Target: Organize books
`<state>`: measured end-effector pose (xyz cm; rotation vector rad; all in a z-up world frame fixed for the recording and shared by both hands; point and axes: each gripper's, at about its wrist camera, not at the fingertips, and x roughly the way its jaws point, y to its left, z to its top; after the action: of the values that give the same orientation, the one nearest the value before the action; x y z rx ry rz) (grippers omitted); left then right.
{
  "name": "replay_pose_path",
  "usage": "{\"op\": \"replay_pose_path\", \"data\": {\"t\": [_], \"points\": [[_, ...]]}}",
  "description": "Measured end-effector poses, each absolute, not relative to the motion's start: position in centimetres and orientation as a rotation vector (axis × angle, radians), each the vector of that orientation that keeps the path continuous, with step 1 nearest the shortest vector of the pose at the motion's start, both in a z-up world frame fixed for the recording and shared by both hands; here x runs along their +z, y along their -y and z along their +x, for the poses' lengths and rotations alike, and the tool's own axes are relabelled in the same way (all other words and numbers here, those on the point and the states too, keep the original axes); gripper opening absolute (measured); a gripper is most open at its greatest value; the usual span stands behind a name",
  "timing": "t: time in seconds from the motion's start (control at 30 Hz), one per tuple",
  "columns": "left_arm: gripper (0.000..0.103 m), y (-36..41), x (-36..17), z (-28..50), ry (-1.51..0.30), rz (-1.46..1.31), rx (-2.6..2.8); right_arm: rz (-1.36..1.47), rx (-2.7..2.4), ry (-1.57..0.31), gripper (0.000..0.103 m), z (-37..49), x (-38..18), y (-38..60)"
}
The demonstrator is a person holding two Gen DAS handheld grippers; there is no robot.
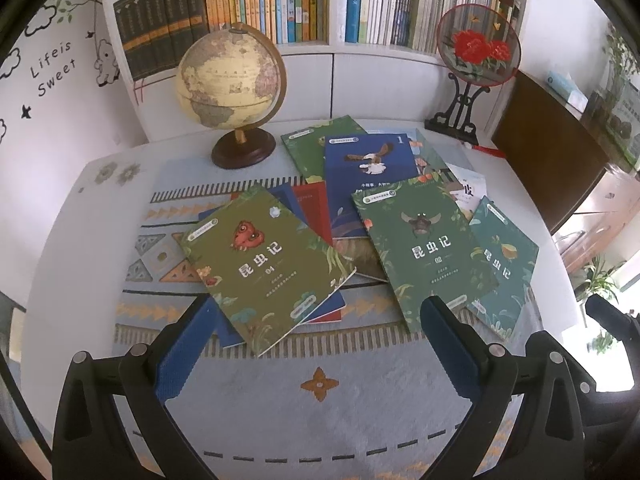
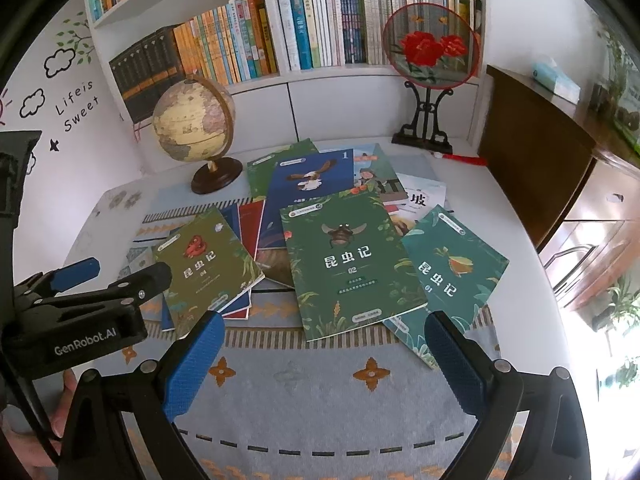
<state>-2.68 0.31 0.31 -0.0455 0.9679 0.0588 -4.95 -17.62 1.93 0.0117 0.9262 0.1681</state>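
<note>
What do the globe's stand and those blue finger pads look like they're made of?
The globe's base looks like dark polished wood: brown, with a glossy sheen. Its arc looks like brass, though it may be painted. The blue pads seem rubbery, given their matte, knurled texture.

Two grippers show, the left gripper [image 2: 120,276] and the right gripper [image 2: 324,356]. One globe [image 2: 192,126] and one round fan [image 2: 431,46] on a stand sit on the counter [image 2: 508,216]. At least nine loose books lie overlapped there; three carry numbers: book 04 [image 2: 208,268], book 02 [image 2: 348,268], book 01 [image 2: 452,276].
</note>
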Motion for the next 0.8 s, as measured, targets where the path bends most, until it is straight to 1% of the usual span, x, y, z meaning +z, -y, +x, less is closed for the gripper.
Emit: {"op": "replay_pose_path", "data": {"t": [0.27, 0.43, 0.53, 0.8], "points": [[0.101, -1.0, 0.4, -3.0, -0.965, -0.049, 0.067, 0.009, 0.173, -0.914, 0.1, -5.3, 2.1, 17.2], [0.101, -1.1, 1.1, -3.4, -0.917, -0.028, 0.062, 0.094, 0.278, -0.794, 0.1, -6.7, 4.0, 17.1], [0.101, -1.1, 1.2, -3.4, -0.914, -0.01, 0.063, 0.163, 0.339, -0.759, 0.1, -7.2, 4.4, 17.1], [0.101, -1.5, 1.2, -3.4, -0.926, -0.015, 0.058, 0.211, 0.279, -0.816, 0.1, -6.9, 3.5, 17.4]]}}
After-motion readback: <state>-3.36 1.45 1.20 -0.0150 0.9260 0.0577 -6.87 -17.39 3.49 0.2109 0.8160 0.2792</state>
